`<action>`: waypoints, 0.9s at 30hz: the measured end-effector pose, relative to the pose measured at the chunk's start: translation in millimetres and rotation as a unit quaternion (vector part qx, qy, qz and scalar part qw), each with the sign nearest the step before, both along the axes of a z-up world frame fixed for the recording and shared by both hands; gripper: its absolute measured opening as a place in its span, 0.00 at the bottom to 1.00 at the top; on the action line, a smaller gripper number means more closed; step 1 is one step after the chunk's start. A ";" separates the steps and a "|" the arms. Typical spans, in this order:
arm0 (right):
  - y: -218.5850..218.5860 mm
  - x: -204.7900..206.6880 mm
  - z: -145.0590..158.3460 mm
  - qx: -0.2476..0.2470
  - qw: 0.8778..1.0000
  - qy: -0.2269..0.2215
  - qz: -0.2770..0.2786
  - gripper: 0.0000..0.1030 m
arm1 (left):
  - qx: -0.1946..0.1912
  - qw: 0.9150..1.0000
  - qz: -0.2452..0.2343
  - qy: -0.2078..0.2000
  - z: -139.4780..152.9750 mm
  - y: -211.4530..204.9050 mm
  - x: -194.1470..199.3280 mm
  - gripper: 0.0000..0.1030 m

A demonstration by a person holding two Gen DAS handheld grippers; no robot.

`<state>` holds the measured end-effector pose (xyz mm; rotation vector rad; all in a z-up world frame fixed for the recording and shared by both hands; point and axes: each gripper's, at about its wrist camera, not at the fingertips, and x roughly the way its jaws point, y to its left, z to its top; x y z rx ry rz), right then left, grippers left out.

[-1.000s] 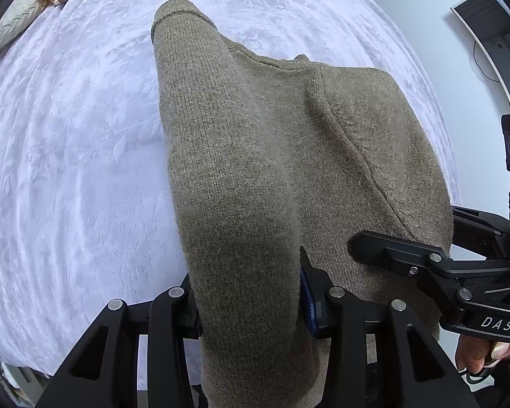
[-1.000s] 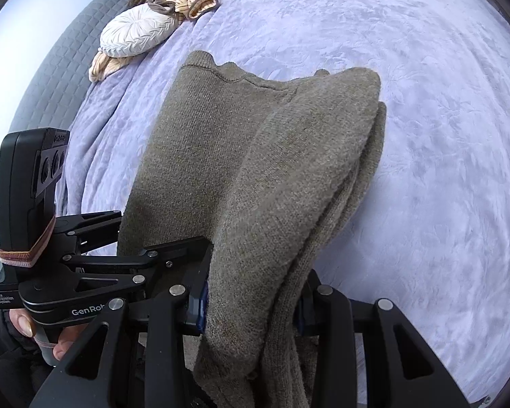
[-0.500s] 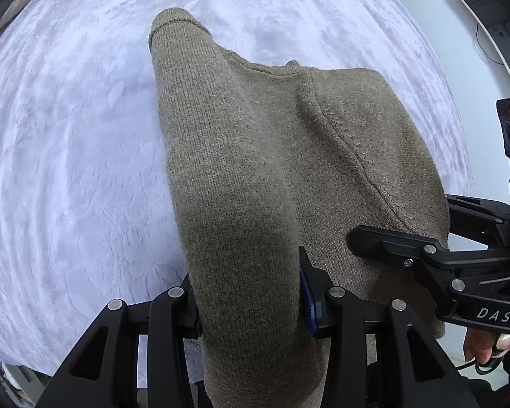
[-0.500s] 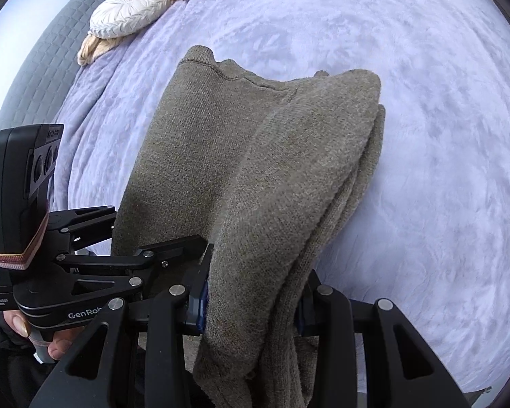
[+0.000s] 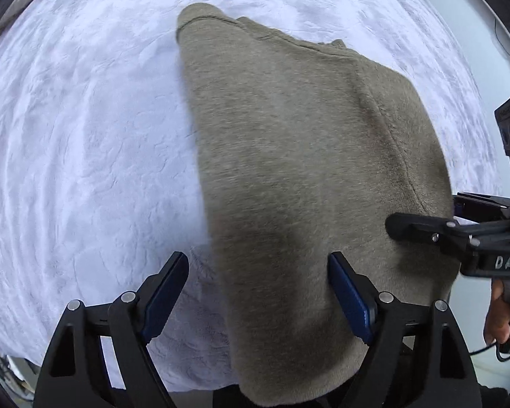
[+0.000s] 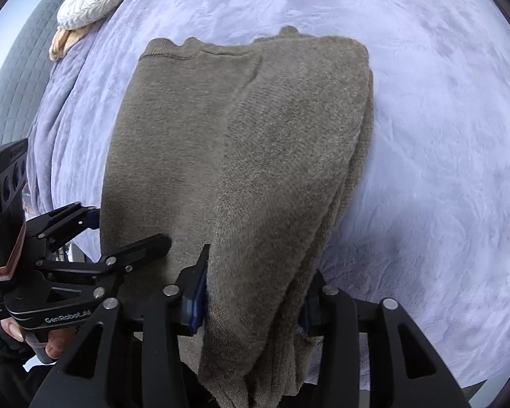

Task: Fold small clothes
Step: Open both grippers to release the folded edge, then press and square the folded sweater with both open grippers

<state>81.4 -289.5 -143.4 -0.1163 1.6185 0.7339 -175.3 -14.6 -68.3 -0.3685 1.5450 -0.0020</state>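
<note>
An olive-brown knit sweater [image 5: 306, 156], folded lengthwise, lies on the lavender bedspread [image 5: 85, 136] with its near end at the bed's front edge. My left gripper [image 5: 258, 292] is open, its jaws wide apart around the sweater's near left edge. In the right wrist view the sweater [image 6: 255, 156] shows its folded layers on the right. My right gripper [image 6: 251, 292] is shut on the sweater's thick near right fold. Each gripper shows in the other's view, the right [image 5: 452, 234] and the left [image 6: 119, 258].
A grey quilted headboard [image 6: 13, 78] stands at the far left, with a white pillow [image 6: 91, 0] and tan cloth beside it. A dark monitor [image 5: 506, 3] stands against the wall at the right. The bedspread [image 6: 442, 136] stretches out on all sides of the sweater.
My left gripper has opened and let go of the sweater's left fold, which has dropped flat. My right gripper still clamps its fold. Both cameras tilted down toward the bed.
</note>
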 end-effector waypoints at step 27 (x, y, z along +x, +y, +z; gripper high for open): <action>38.1 51.0 -11.1 0.018 1.000 -0.013 -0.016 0.64 | 0.120 0.992 -0.039 0.018 6.6 25.3 49.6 0.93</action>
